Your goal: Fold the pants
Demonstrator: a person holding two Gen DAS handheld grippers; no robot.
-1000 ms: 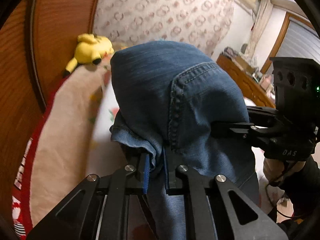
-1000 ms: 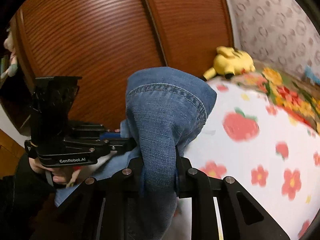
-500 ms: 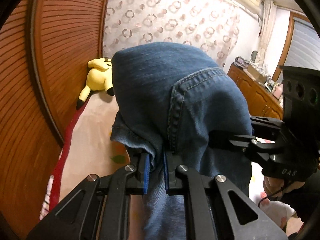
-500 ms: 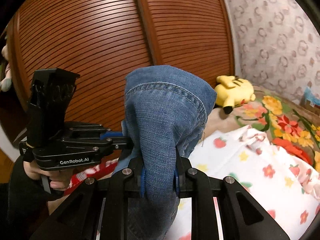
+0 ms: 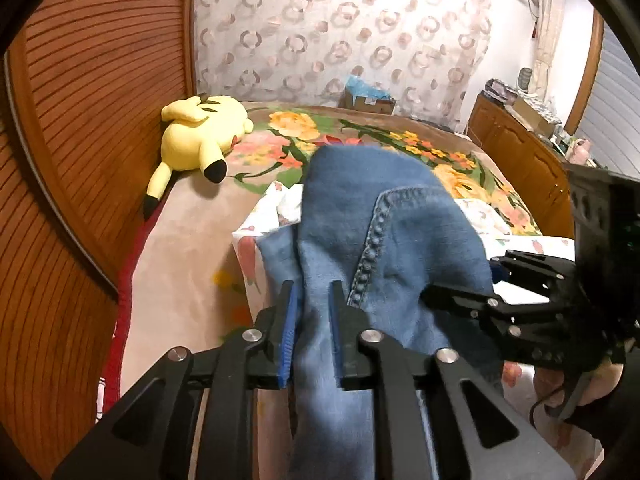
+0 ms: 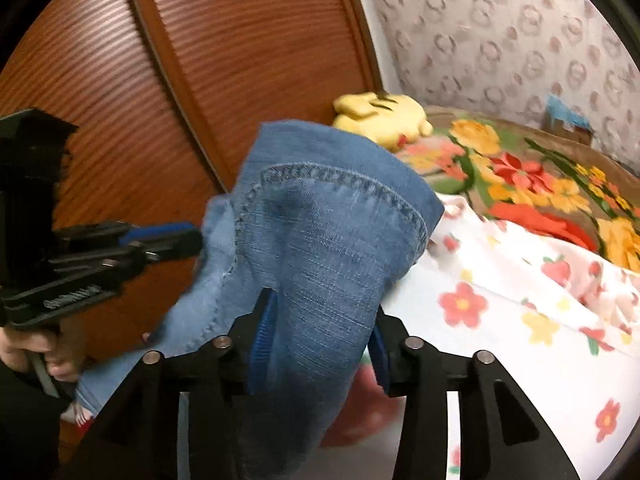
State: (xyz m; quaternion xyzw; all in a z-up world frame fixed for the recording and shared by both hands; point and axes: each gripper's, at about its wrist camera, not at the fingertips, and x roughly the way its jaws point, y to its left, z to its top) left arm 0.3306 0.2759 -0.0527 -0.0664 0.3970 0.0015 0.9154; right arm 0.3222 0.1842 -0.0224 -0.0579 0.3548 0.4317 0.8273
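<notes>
Two opening tools, left tool (image 5: 311,312) and right tool (image 6: 320,336), denim pants (image 5: 372,232) between both, pad contact blurred.

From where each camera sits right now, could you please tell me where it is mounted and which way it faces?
Left wrist: on the left gripper, looking along its fingers, slanting down over the bed to the patterned curtain; its opening jaws flank the jeans; the right gripper and hand enter from the right.
Right wrist: on the right gripper, facing the wooden panel; its jaws are opening around denim; the left gripper enters from the left.
Shared: jeans, yellow plush toy, floral bedding.
</notes>
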